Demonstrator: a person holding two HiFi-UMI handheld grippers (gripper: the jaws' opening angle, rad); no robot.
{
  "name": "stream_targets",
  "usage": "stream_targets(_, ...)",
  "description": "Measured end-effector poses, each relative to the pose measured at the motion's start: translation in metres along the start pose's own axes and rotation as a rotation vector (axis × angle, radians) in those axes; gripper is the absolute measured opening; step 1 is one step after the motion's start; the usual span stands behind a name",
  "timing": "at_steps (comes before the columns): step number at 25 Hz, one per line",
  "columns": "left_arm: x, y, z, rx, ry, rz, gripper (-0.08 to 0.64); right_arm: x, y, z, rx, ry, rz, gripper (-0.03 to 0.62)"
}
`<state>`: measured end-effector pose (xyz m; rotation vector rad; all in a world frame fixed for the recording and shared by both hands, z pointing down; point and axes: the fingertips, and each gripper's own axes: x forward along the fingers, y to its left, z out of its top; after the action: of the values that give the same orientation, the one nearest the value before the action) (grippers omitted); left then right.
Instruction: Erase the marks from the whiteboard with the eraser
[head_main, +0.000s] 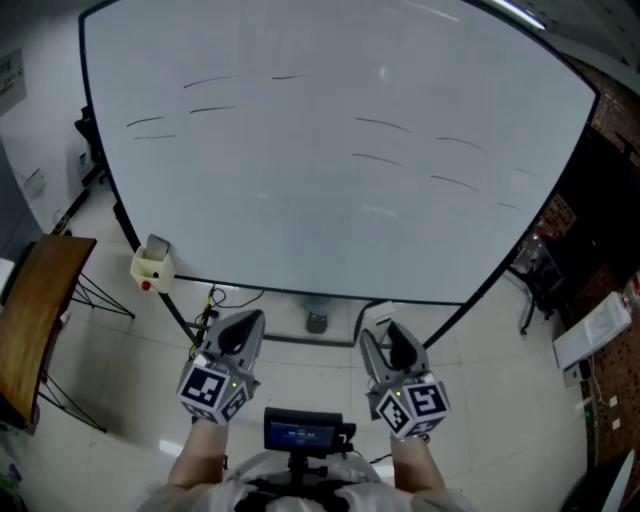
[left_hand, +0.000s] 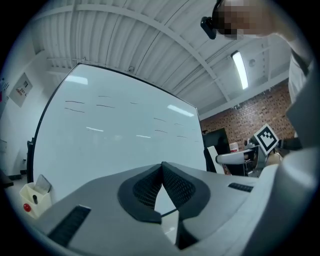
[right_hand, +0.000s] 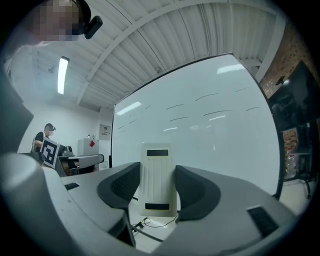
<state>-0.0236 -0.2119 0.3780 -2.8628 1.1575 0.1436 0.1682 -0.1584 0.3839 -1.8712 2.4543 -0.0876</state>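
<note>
The whiteboard (head_main: 330, 170) fills the upper head view and stands in front of me. Short black marks (head_main: 190, 100) sit at its upper left, and more marks (head_main: 420, 150) cross its right half. Both gripper views look up at the board, with marks (left_hand: 75, 105) and marks (right_hand: 200, 105) showing on it. My right gripper (head_main: 380, 335) is shut on a cream eraser (right_hand: 157, 160), held upright between the jaws of the right gripper (right_hand: 157, 180); the eraser's tip (head_main: 377, 316) pokes out below the board. My left gripper (head_main: 245, 325) is shut on nothing, its jaws touching at the tips (left_hand: 162, 167). Both hang below the board's lower edge, apart from it.
A small cream box (head_main: 152, 268) with a red button hangs at the board's lower left corner. A wooden table (head_main: 35, 320) stands at the far left. Stand legs (head_main: 85, 290) and cables (head_main: 215, 300) lie on the tiled floor. Shelves and clutter (head_main: 590, 330) line the brick wall at right.
</note>
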Motion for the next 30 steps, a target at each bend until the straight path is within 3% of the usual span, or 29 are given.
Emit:
stream_targets(10, 0.1, 0.024, 0.011, 0.069, -0.057, 0.038, 0.002, 0.078, -0.075, 0.047, -0.041, -0.084, 0.051, 0.224)
stream_targets(14, 0.119, 0.028, 0.014, 0.065, -0.039, 0.031, 0.002, 0.093, -0.089, 0.052, -0.033, -0.092, 0.042, 0.224)
stream_targets(21, 0.135, 0.046, 0.021, 0.125, -0.036, -0.008, 0.002, 0.115, -0.087, 0.059, -0.046, -0.109, -0.006, 0.224)
stream_targets(30, 0.138, 0.08, 0.031, 0.091, -0.051, -0.046, 0.002, 0.145, -0.056, 0.082, -0.092, -0.144, -0.027, 0.224)
